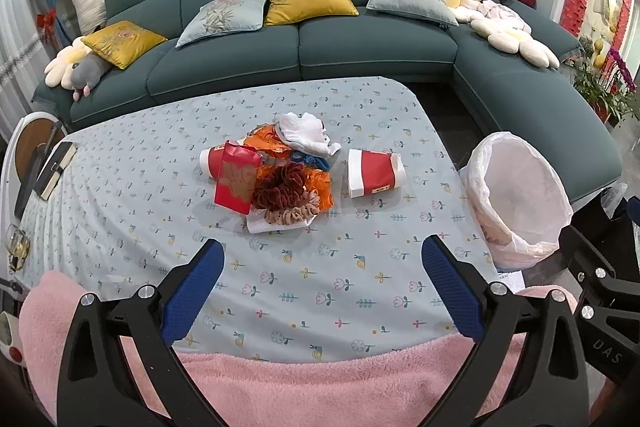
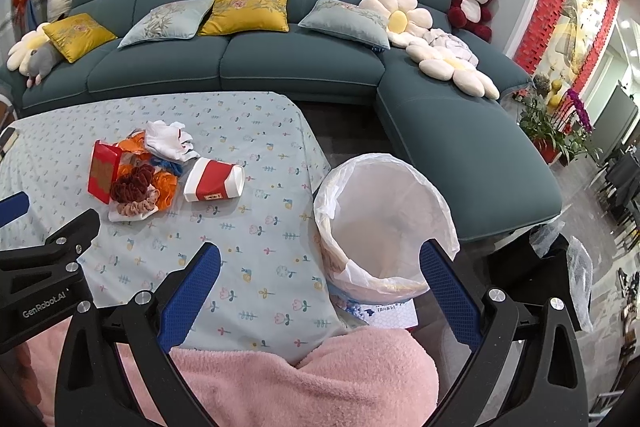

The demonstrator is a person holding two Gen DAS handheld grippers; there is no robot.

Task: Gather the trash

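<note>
A pile of trash lies mid-table: a red packet (image 1: 235,177), orange wrappers (image 1: 267,143), brown scrunchies (image 1: 282,187), white crumpled cloth (image 1: 306,133). A squashed red-and-white paper cup (image 1: 374,173) lies to its right, also in the right wrist view (image 2: 214,179). A bin lined with a white bag (image 1: 518,197) stands off the table's right edge (image 2: 384,223). My left gripper (image 1: 323,269) is open and empty, near the table's front, short of the pile. My right gripper (image 2: 320,273) is open and empty, over the table's right corner and the bin's near rim.
The table wears a pale flowered cloth (image 1: 300,287). A pink fluffy blanket (image 1: 304,383) lies at the near edge. A book (image 1: 54,169) sits at the table's left edge. A teal sofa (image 1: 304,43) with cushions stands behind. Potted plants (image 2: 556,131) stand at the right.
</note>
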